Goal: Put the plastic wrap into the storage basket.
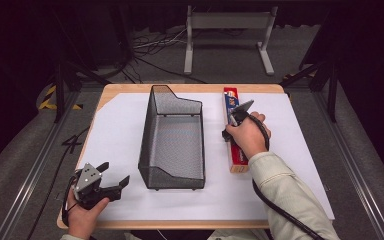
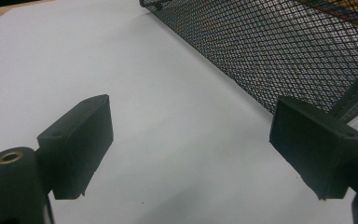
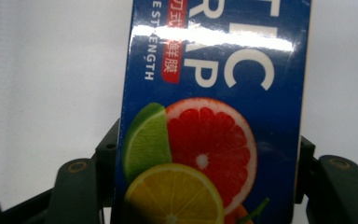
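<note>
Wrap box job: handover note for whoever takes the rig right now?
Left gripper: open, holding nothing, near the table's front left corner, just left of the mesh basket.
Right gripper: jaws on either side of the wrap box; whether they are clamped yet I can't tell.
Wrap box: lies flat on the white sheet, right of the basket and parallel to it.
Basket: centre of the table, nothing in it.
Done: right gripper in place on the box.
Left: probably grip, lift and set the box in the basket.

The person's right hand [image 1: 247, 137] hides the middle of the plastic-wrap box [image 1: 231, 102].
</note>
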Available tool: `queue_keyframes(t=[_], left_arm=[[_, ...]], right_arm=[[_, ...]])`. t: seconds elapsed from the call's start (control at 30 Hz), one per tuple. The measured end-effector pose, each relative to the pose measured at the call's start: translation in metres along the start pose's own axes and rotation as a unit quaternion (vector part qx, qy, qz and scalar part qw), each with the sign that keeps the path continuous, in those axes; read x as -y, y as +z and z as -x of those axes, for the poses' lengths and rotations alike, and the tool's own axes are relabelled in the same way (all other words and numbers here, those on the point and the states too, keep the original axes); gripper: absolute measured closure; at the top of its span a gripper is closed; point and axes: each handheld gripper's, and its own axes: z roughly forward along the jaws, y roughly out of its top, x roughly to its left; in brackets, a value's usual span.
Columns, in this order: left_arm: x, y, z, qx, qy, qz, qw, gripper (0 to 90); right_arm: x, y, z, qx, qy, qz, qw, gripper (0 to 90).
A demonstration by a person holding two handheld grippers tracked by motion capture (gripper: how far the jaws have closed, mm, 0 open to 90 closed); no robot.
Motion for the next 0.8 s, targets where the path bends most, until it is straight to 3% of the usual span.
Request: queue_keyframes(t=[0.4, 0.8], left_arm=[[0.000, 0.000, 0.000, -0.003, 0.001, 0.000, 1.0000, 14.2], [0.000, 0.000, 0.000, -0.003, -0.001, 0.000, 1.0000, 14.3]], right_arm=[[-0.001, -0.019, 0.017, -0.044, 0.022, -0.005, 0.9988, 39.6], [0.008, -0.042, 0.023, -0.069, 0.007, 0.028, 0.9972, 39.5]])
